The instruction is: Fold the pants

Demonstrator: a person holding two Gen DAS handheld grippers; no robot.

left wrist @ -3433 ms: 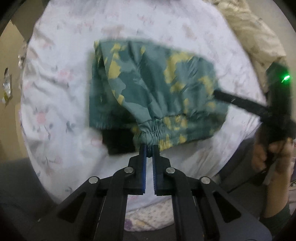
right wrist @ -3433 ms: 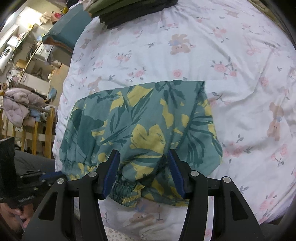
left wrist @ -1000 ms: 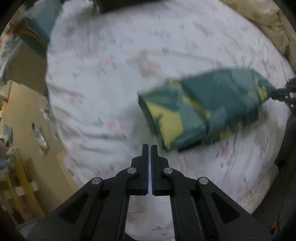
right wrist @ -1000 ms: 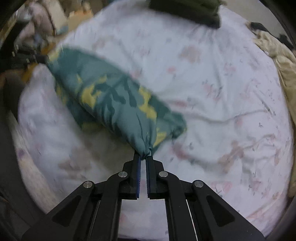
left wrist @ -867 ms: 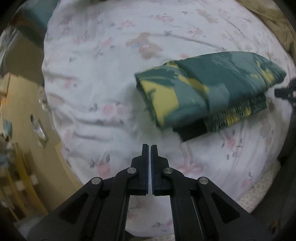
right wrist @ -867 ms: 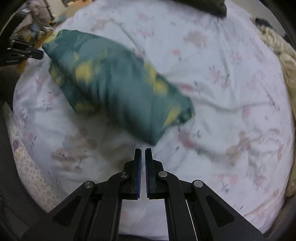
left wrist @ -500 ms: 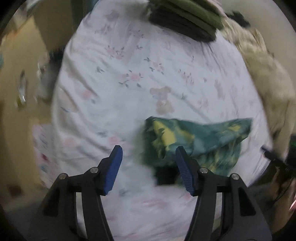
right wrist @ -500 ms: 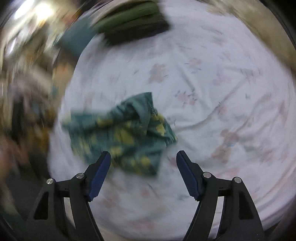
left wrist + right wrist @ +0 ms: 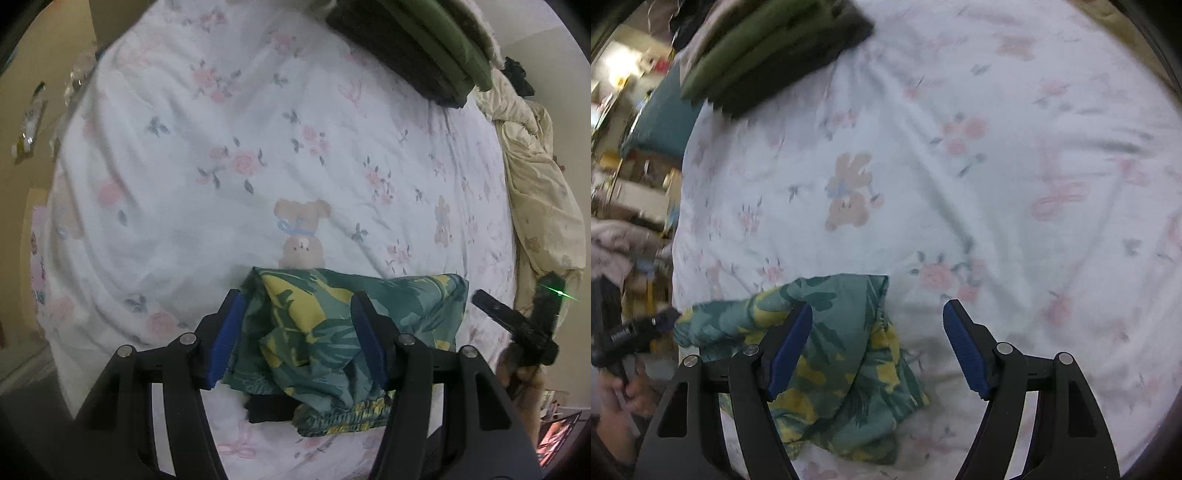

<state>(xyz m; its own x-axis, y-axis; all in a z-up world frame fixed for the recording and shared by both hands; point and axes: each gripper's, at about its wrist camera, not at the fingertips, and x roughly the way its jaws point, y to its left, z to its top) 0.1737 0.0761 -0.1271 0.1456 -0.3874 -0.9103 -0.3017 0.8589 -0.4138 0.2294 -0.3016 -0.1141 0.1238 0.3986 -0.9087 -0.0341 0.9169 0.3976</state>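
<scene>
White floral bedsheet (image 9: 229,122), stacked dark and olive clothes (image 9: 424,48), crumpled cream blanket (image 9: 539,192)

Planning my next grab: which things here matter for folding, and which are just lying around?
Job:
- green leaf-print pants, loosely folded
- left gripper, open above them
- right gripper, open
- floral bedsheet

Lying about:
- stack of dark folded clothes
- beige blanket

Both hand-held grippers, left (image 9: 299,339) and right (image 9: 877,345), have opened; the pants (image 9: 343,332) seemingly lie released, rumpled.
</scene>
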